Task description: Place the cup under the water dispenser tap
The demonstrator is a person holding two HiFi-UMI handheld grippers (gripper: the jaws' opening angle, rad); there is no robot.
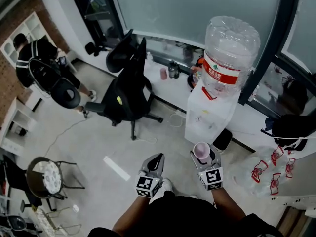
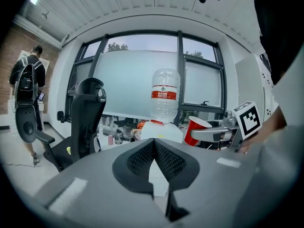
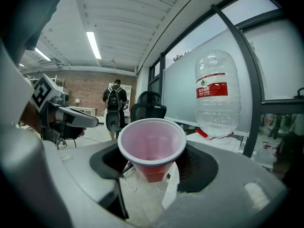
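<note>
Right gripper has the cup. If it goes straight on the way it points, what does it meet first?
Most likely the white water dispenser, near its left front edge, cup first. The floor between looks free, though depth is hard to judge.

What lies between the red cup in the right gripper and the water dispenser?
Nothing stands there. In the head view, only a short strip of bare floor separates the cup from the water dispenser.

The cup (image 1: 201,151) is before the dispenser (image 1: 207,116) (chair (image 1: 129,93) to its left).
</note>
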